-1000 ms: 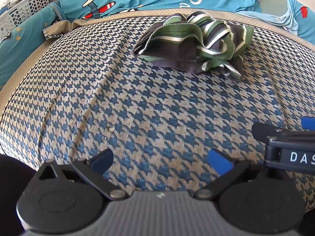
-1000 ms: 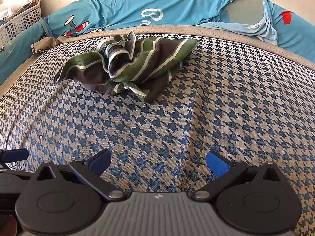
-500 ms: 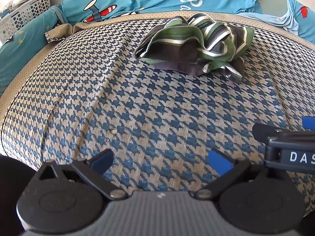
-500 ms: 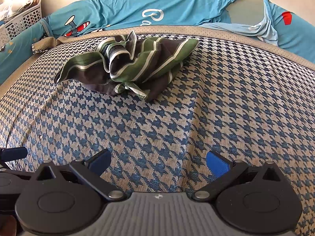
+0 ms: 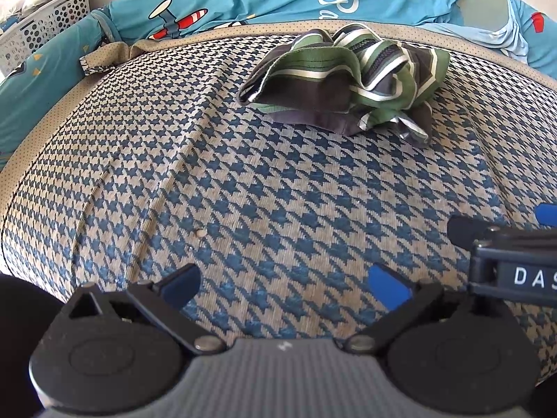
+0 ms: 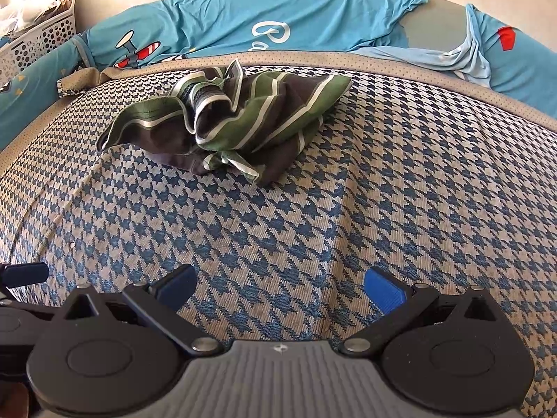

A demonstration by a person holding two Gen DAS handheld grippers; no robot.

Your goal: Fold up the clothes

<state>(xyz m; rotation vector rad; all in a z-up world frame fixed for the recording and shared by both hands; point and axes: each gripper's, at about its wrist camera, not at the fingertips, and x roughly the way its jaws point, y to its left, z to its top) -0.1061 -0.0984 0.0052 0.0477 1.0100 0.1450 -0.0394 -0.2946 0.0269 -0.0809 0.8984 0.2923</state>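
Crumpled garment (image 5: pixel 348 83) awaits folding on houndstooth cushion (image 5: pixel 278 188)
The green, grey and white-striped cloth lies bunched near the far edge; both the left gripper (image 5: pixel 284 283) and right gripper (image 6: pixel 280 287) hover spread and empty, teal bedding (image 6: pixel 278 21) and what may be a perforated basket (image 5: pixel 45 31) beyond

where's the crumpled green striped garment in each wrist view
Left wrist: green striped garment lies upper centre-right on the houndstooth cover.
Right wrist: the garment lies upper centre-left.
Shared landmark: the red and white plane print on the teal bedding behind.
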